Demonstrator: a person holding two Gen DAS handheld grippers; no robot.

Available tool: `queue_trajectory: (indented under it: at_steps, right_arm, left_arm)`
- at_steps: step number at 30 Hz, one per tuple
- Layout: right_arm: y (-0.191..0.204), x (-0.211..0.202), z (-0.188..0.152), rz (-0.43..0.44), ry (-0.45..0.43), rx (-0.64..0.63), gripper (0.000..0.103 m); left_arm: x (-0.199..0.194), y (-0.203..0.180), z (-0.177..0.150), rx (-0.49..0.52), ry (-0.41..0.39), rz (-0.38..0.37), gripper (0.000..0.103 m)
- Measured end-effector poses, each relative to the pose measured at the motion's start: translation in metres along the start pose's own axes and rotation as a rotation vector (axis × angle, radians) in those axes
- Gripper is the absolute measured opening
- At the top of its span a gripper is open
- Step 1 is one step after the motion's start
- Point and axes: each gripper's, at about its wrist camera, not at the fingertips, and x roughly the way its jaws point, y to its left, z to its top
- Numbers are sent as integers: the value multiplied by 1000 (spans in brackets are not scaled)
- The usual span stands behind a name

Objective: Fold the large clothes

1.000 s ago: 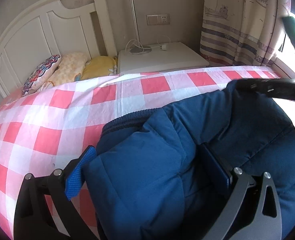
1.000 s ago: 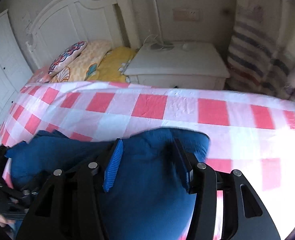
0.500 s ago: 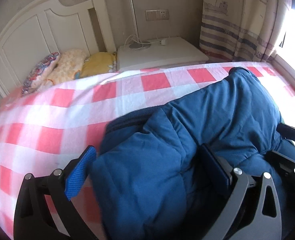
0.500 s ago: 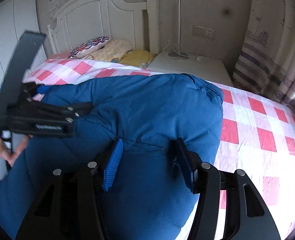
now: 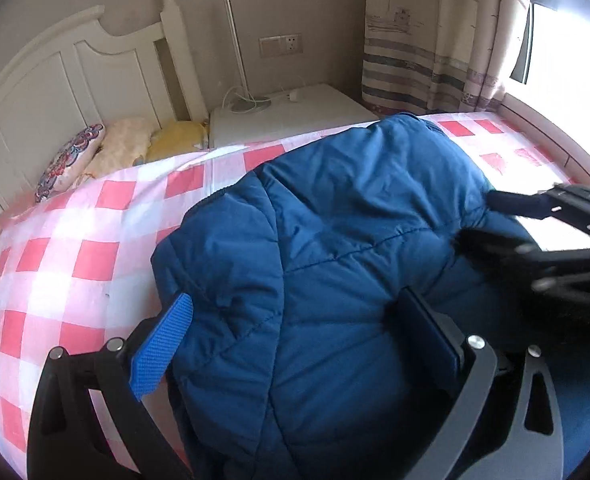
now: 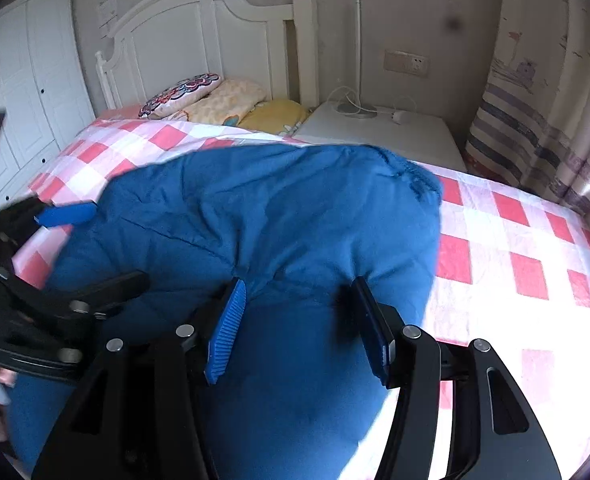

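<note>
1. A bed fills the scene, covered by a pink and white checked sheet (image 5: 95, 256). A puffy blue quilted jacket (image 5: 335, 240) lies bunched across the near side of it, with its far end reaching toward the far edge of the mattress.

2. The left gripper (image 5: 295, 340) is at the bottom of the left wrist view. Its two fingers, one with a ribbed blue pad (image 5: 161, 346), stand wide apart, with a thick fold of the jacket bulging up between them. The blue pad lies against the fabric; whether the pads truly press on it I cannot tell.

3. The right gripper (image 6: 299, 328) is at the bottom of the right wrist view. A mound of the jacket sits between its fingers, and the cloth puckers at both pads, so it is clamped on the jacket. Its jaws have just widened a little around that fold.

4. Each gripper shows in the other's view, at the jacket's edge.

5. At the head of the bed stands a white headboard (image 6: 199, 36), with a patterned pillow (image 6: 181, 94), a cream one and a yellow one in a row below it.

6. Beside the bed is a white nightstand (image 6: 395, 136) holding a slim lamp (image 6: 358, 52) and a cable. A striped curtain (image 5: 435, 48) hangs to the right of it.
</note>
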Motion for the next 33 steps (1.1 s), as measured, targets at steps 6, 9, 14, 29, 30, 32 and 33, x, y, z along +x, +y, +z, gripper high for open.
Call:
queue_trajectory:
  at_steps: [6, 9, 14, 29, 30, 32, 33]
  right_arm:
    - [29, -67, -30, 51, -113, -84, 54]
    - [36, -60, -61, 51, -107, -77, 56]
    - [38, -44, -57, 48, -73, -93, 62]
    - [34, -66, -58, 62, -114, -14, 65]
    - [39, -78, -59, 77, -142, -22, 66]
    - [56, -102, -63, 87, -199, -81, 66]
    - [63, -109, -65, 85, -214, -118, 66]
  left_arm:
    - [-2, 7, -7, -43, -34, -35, 101]
    - [0, 6, -8, -43, -40, -33, 101]
    - [2, 5, -5, -36, -19, -22, 101]
    - [-36, 16, -57, -136, -68, -30, 101]
    - [-35, 14, -57, -129, -72, -22, 101]
    - [-36, 13, -59, -124, -83, -14, 101]
    - [-36, 13, -59, -129, -83, -19, 101]
